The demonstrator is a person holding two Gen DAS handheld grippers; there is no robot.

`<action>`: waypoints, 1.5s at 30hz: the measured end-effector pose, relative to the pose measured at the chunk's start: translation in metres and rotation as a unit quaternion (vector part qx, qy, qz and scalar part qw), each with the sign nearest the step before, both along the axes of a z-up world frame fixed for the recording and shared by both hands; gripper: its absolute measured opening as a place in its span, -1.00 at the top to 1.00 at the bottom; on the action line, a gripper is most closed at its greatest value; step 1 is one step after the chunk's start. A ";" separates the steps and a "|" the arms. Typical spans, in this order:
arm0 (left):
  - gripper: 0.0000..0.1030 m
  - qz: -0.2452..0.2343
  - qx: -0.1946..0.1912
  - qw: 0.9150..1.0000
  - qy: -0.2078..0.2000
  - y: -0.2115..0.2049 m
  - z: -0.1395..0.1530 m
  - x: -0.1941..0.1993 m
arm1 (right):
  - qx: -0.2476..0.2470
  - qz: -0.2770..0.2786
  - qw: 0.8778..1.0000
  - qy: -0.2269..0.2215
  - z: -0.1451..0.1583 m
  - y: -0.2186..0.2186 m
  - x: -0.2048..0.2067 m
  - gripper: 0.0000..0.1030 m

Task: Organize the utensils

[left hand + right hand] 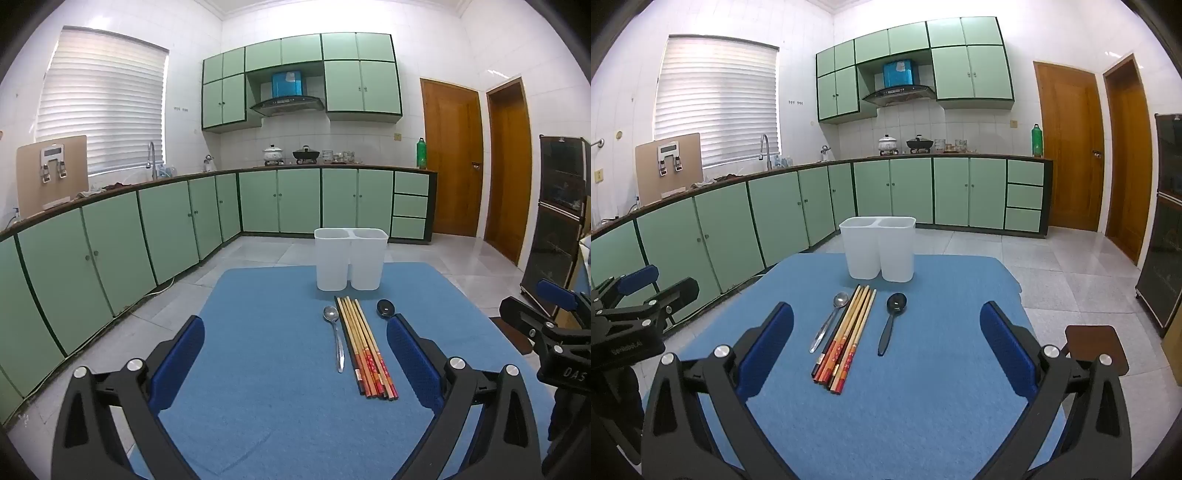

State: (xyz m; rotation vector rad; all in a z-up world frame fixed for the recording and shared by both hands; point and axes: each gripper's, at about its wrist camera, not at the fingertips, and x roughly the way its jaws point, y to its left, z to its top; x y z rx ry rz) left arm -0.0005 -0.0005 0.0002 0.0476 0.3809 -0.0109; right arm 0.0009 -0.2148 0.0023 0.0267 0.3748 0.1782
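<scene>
On the blue mat (266,369) (923,387) lie a metal spoon (334,336) (829,321), a bundle of several chopsticks (365,347) (846,332) and a black spoon (385,308) (891,321), side by side. Behind them stands a white two-compartment holder (350,258) (878,247), upright and seemingly empty. My left gripper (295,328) hovers open in front of the utensils with nothing between its fingers. My right gripper (886,314) is likewise open and holds nothing. Each gripper shows at the edge of the other's view, the right gripper (546,325) and the left gripper (639,306).
Green cabinets (110,243) line the left and back walls under a counter with a sink, pots and a green bottle (421,153). Two wooden doors (452,158) and a dark glass cabinet (561,214) stand at the right. A brown stool (1095,347) sits right of the mat.
</scene>
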 end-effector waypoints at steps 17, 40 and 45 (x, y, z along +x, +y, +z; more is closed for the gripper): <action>-0.88 0.002 -0.002 1.000 0.002 0.012 0.002 0.000 | -0.003 0.000 1.000 0.006 0.002 0.005 0.002 -0.90; -0.88 0.005 -0.002 1.000 0.001 0.015 0.002 0.000 | 0.001 0.000 1.000 0.007 0.001 0.003 0.003 -0.90; -0.88 0.005 -0.002 1.000 0.001 0.012 0.006 -0.002 | 0.001 0.000 1.000 0.007 0.001 0.003 0.003 -0.90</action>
